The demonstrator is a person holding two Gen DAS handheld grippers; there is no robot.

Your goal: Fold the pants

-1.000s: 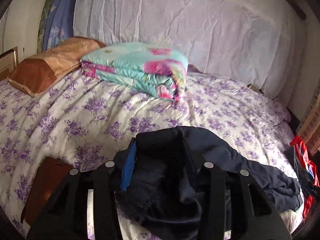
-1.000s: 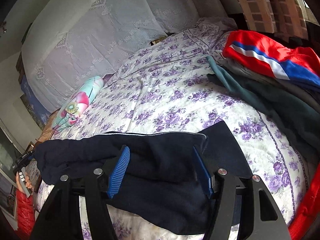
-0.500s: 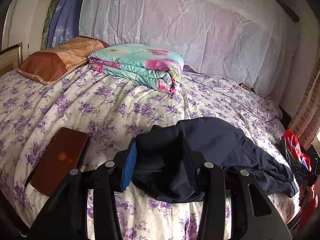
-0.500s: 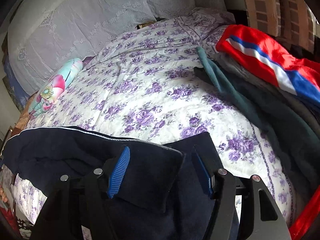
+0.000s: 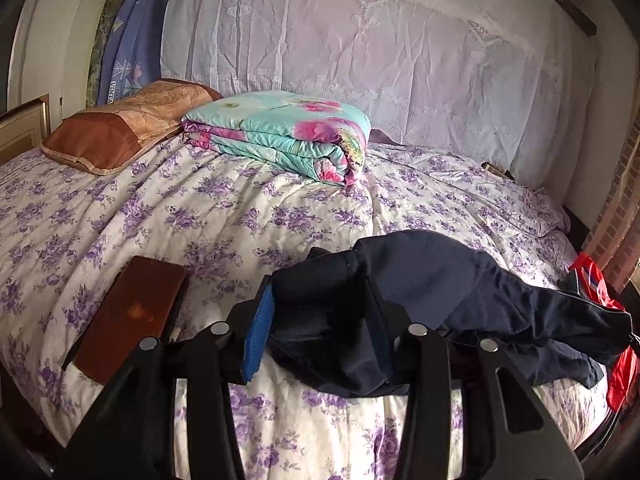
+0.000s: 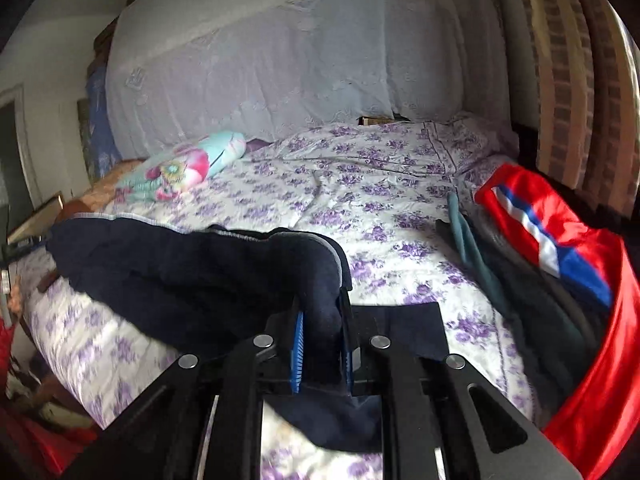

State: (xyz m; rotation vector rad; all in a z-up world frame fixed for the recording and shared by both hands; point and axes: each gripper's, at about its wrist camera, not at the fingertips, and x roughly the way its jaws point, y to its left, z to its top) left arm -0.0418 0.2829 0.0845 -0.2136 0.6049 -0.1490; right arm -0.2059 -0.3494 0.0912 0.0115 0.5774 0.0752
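Note:
Dark navy pants (image 5: 440, 280) lie bunched across the near part of the purple-flowered bedspread (image 5: 200, 208). My left gripper (image 5: 320, 312) is shut on a thick fold at one end of them, with cloth filling the gap between its blue pads. In the right wrist view the pants (image 6: 180, 272) stretch away to the left, lifted off the bed. My right gripper (image 6: 322, 320) is closing its jaws on a fold at the other end, which is pinched between the blue pads (image 6: 298, 344). A flat navy part lies under that gripper.
A folded floral quilt (image 5: 280, 132) and a brown pillow (image 5: 120, 128) sit at the head of the bed. A flat brown object (image 5: 132, 316) lies near the left gripper. A pile with a red striped garment (image 6: 552, 232) and a green one (image 6: 500, 280) lies to the right.
The right gripper's jaws went from wide apart over the cloth to nearly together on a fold, and it rolled and lifted the fabric. The left gripper drew back with its fold still held.

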